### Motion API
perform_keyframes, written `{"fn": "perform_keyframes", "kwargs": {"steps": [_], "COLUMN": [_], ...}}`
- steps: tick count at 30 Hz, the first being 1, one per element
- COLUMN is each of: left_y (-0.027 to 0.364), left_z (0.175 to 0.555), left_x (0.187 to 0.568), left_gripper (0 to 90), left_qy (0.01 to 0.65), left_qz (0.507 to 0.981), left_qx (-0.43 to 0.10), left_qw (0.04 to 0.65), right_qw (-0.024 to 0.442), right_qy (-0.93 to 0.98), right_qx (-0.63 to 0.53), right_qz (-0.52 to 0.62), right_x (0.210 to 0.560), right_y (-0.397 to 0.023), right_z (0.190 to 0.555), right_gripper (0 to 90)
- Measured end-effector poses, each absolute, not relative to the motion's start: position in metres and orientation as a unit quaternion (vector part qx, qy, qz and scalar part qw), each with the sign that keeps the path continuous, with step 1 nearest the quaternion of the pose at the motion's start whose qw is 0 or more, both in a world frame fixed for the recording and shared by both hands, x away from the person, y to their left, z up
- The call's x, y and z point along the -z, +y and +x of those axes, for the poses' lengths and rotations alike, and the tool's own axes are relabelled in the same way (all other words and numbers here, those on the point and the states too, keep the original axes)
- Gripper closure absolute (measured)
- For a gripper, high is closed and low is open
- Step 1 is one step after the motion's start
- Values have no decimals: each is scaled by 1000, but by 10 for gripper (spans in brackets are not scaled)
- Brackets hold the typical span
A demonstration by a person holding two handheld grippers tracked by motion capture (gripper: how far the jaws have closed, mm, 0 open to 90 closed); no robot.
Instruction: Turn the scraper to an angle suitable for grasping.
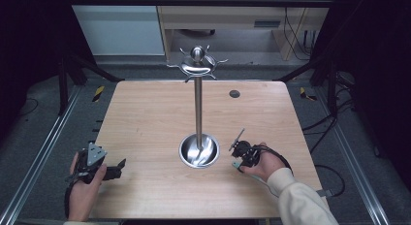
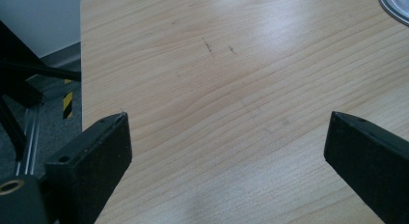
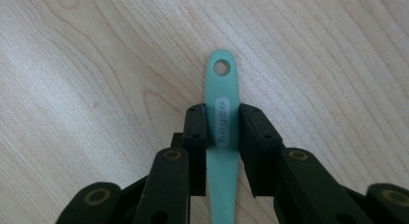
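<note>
Two hand-held grippers are at work here, one in each of the person's hands. Right hand-held gripper (image 3: pixel 223 125) has its jaws closed on the flat teal handle (image 3: pixel 222 132) of a utensil, pinching it from both sides just below the oval logo; the handle's rounded end with one hanging hole sticks out past the jaw tips over the wooden surface (image 3: pixel 96 64). Seen from the high view, that same right hand-held gripper (image 1: pixel 241 154) sits low over the near right part of the surface (image 1: pixel 145 118), just beside the stand's base, with the teal handle end (image 1: pixel 235 165) poking out on the near side and a dark part of the utensil (image 1: pixel 237 139) (too small to tell its shape) angled up on the far side.

Left hand-held gripper (image 2: pixel 226 151) has its jaws spread wide with nothing between them, bare wood showing in the gap. From above, it (image 1: pixel 118 167) rests at the near left edge of the surface, well apart from the utensil, jaws pointing right toward the stand.

One metal stand (image 1: pixel 198 104) rises from the middle of the surface: one upright pole on one round dished base (image 1: pixel 198 152), topped by one ball knob and a ring of hooks (I cannot count them surely). One small dark round spot (image 1: pixel 234 93) lies on the far right of the surface.
</note>
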State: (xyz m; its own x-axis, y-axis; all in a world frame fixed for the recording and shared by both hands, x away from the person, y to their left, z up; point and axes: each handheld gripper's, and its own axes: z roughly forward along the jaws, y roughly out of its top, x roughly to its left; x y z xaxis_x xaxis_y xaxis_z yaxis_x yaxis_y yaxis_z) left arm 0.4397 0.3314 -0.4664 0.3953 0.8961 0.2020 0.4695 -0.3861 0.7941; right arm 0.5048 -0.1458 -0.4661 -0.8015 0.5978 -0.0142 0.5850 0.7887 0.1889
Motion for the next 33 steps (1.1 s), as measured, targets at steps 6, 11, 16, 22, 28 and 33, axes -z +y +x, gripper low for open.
{"fn": "perform_keyframes", "kwargs": {"steps": [6,11,16,22,28,33], "left_y": [331,332,331,330,331,331], "left_z": [439,439,438,438,439,438], "left_x": [467,467,466,467,468,467], "left_gripper": [26,26,26,26,26,27], "left_qy": [446,449,449,450,453,452], "left_qz": [766,765,765,765,762,762], "left_qx": [-323,-322,-322,-322,-317,-316], "left_qw": [331,331,331,330,336,338], "right_qw": [39,46,59,78,100,113], "right_qy": [943,937,929,922,905,894], "right_qx": [-100,-125,-154,-188,-228,-259], "right_qz": [316,322,333,331,344,347], "right_x": [463,448,425,404,377,360], "right_y": [-149,-155,-163,-174,-186,-191], "right_z": [504,505,505,506,509,509], "right_gripper": [743,744,745,745,745,745]}}
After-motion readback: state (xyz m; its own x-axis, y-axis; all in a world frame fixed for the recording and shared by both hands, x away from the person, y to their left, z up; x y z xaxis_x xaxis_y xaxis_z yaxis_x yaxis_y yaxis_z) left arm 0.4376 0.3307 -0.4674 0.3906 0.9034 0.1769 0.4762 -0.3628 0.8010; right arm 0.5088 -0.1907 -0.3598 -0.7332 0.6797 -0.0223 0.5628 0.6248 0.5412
